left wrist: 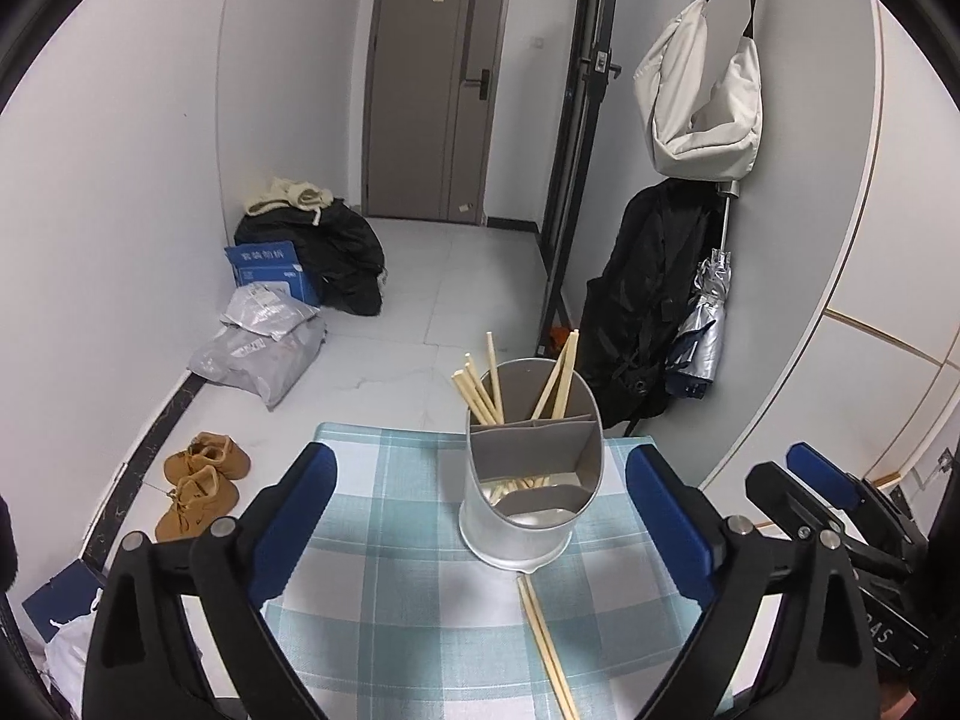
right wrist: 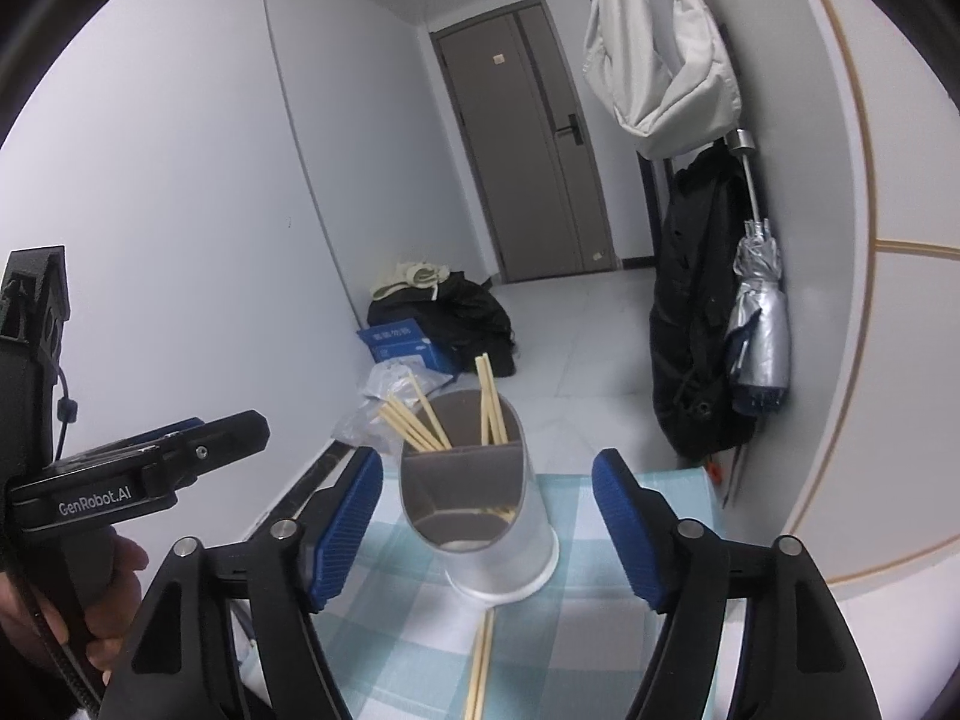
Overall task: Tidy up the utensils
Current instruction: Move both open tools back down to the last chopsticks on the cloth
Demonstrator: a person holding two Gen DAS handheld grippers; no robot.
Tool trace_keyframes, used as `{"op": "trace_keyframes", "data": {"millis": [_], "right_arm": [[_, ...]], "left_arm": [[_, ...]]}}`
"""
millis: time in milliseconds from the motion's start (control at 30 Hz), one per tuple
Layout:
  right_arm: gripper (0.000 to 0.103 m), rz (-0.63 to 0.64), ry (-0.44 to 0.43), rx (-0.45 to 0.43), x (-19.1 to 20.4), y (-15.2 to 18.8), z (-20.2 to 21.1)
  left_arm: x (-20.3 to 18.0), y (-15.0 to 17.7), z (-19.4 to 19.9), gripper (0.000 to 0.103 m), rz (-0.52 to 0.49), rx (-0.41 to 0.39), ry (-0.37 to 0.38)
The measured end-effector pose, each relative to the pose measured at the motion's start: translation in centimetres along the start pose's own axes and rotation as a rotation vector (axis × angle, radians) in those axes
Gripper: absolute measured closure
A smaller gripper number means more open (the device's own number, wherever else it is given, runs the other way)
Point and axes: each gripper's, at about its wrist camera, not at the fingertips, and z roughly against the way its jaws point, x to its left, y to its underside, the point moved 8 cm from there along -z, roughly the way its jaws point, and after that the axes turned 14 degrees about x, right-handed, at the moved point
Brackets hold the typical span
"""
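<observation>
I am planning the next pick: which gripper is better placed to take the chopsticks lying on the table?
Probably the left gripper: it is open and the loose chopsticks lie between its fingers. The right gripper, also open, sees them too, slightly left of centre.

The tabletop (left wrist: 384, 570) wears a teal-and-white check cloth. The utensil holder (left wrist: 522, 534) is silver-grey with grey dividers; the chopsticks (left wrist: 549, 648) are pale wood. Both grippers' fingers (left wrist: 297, 516) are black with blue pads. The floor shoes (left wrist: 201, 480) are tan.
</observation>
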Motion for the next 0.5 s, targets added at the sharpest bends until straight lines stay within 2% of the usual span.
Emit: {"op": "trace_keyframes", "data": {"millis": [67, 300, 500], "right_arm": [[0.025, -0.002, 0.005, -0.005, -0.2, 0.8, 0.0], [0.025, 0.016, 0.024, 0.046, -0.5, 3.7, -1.3], [0.025, 0.013, 0.06, 0.146, -1.5, 6.6, -4.0]], "left_arm": [[-0.1, 0.6, 0.0, 0.008, -0.006, -0.016, 0.006], [0.4, 3.1, -1.4, 0.008, 0.005, -0.012, 0.02], [1.2, 5.8, -5.5, 0.008, 0.033, 0.067, 0.017]]}}
